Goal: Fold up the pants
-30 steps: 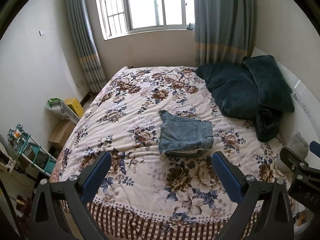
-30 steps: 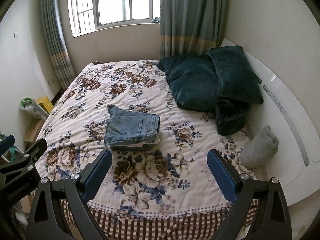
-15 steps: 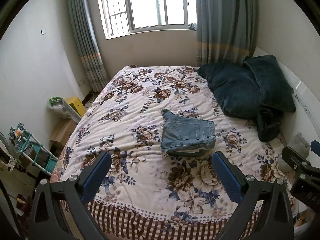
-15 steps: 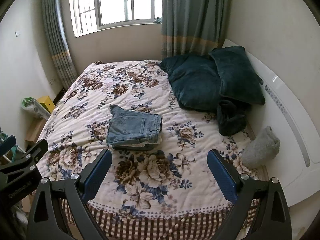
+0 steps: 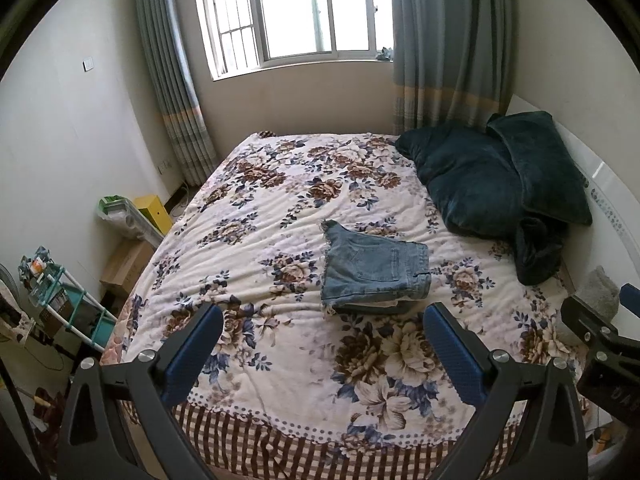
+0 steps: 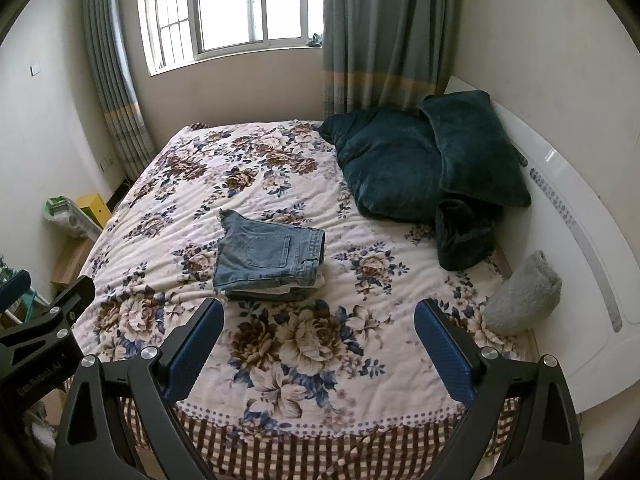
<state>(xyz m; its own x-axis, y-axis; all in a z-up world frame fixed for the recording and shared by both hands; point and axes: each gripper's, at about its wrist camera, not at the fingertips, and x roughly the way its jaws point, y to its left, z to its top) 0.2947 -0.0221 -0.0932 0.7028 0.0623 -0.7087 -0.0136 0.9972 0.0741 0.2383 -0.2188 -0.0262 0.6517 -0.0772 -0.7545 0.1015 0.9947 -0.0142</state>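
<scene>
Left gripper [image 5: 322, 354]: jaws spread wide, nothing between the blue pads [image 5: 192, 354]; it hangs above the near end of the bed, touching no fabric.
Right gripper [image 6: 320, 350]: likewise wide apart and empty, held over the foot of the bed; its body also shows at the right edge of the left wrist view [image 5: 604, 356], and the left one's at the left edge of the right wrist view [image 6: 38, 340].
Pants [image 6: 270, 258]: short denim pair, folded into a compact stack with a back pocket facing up, lying near the middle of the bed just beyond both grippers' fingertips, apart from them. In the left wrist view [image 5: 374, 270] the frayed hem points to the left and the waistband to the right.
Bedspread [image 6: 304, 344]: floral, brown and blue on cream, with a checked border at the near edge; lightly rumpled around the stack.
Pillows [image 6: 424, 162]: two dark teal ones piled at the right against the white headboard [image 6: 568, 216], well apart from the pants.
Dark cloth [image 6: 462, 240]: bunched below the pillows.
Grey bundle [image 6: 522, 296]: by the headboard at the bed's right edge.
Left of bed: a yellow box [image 5: 154, 212] and a teal rack [image 5: 66, 300] on the floor.
Far wall: window [image 5: 296, 12] with grey-blue curtains [image 5: 448, 44].
</scene>
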